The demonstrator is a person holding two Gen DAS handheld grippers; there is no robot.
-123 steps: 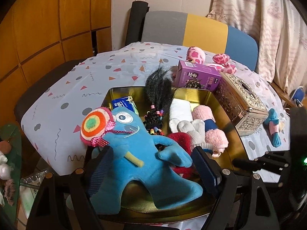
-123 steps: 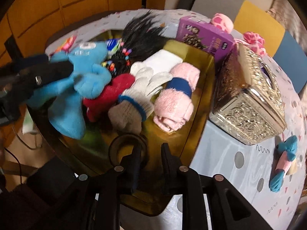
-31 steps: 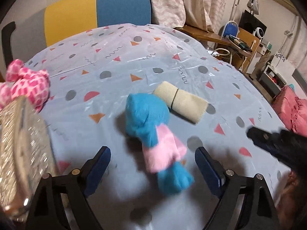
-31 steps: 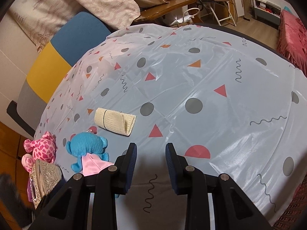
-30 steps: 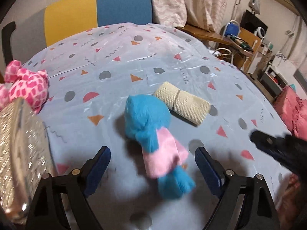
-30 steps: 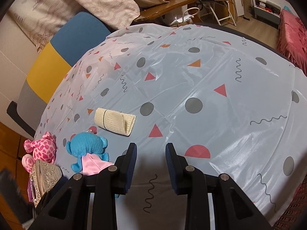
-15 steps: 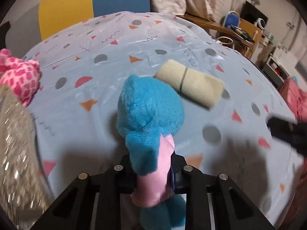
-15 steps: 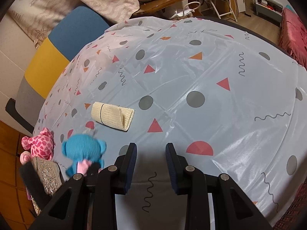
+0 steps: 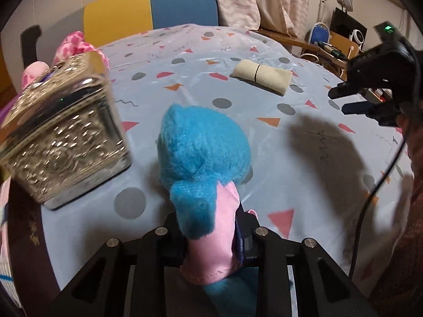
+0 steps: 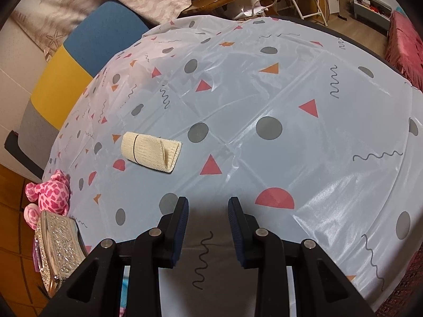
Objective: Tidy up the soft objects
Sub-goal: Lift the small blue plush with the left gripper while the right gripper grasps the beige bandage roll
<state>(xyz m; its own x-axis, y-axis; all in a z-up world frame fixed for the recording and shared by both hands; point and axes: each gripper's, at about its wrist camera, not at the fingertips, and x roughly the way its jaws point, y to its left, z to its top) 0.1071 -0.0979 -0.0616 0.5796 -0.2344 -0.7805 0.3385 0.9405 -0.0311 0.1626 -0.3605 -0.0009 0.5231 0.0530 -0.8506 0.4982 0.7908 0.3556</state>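
Observation:
My left gripper is shut on a blue plush toy with a pink shirt, held lifted above the patterned tablecloth. A beige rolled cloth lies further back on the table; it also shows in the right wrist view. My right gripper is open and empty, hovering over the tablecloth, with the roll ahead to its left. It shows in the left wrist view at the right edge. A pink spotted plush lies at the far left.
An ornate metallic box stands left of the held plush, also in the right wrist view. A blue and yellow chair is behind the table. Furniture and cables stand at the back right.
My left gripper closed on the blue plush and lifted it off the table, swinging left toward the metallic box. The right gripper stayed almost still over the table.

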